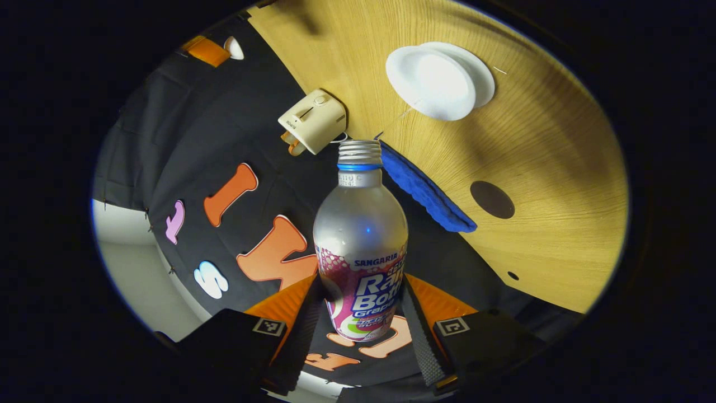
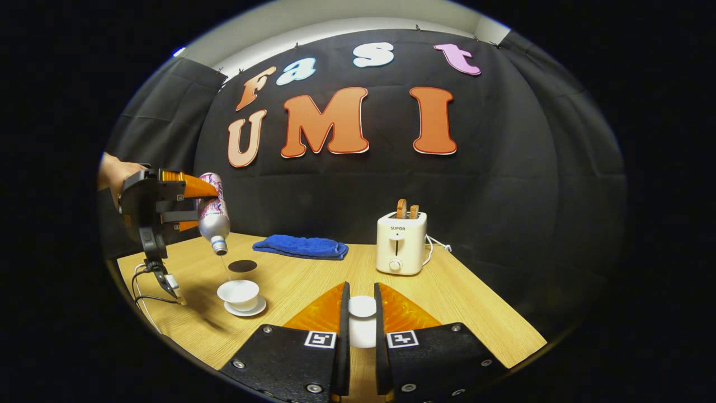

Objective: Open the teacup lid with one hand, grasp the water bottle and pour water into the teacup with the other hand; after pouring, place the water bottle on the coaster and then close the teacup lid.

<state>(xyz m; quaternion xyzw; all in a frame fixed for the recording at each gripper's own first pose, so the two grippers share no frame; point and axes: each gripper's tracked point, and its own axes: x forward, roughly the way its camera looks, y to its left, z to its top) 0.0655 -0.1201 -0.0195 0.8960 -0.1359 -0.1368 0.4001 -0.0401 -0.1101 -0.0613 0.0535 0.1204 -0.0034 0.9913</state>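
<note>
Water bottle (image 1: pixel 361 246) tipped neck-down in the left gripper (image 1: pixel 358 330), both fingers pressing its labelled body, mouth above the teacup (image 2: pixel 238 294) on its saucer (image 2: pixel 245 308); a thin stream seems to fall (hard to tell). Just ahead of the spout sits the dark coaster (image 2: pixel 243 266). Right gripper (image 2: pixel 362 336) clamps the white lid (image 2: pixel 362 307) between its fingers. Farther ahead of it: a blue towel (image 2: pixel 300 247) and a toaster (image 2: pixel 400 242) on the wooden table (image 2: pixel 475 319).
</note>
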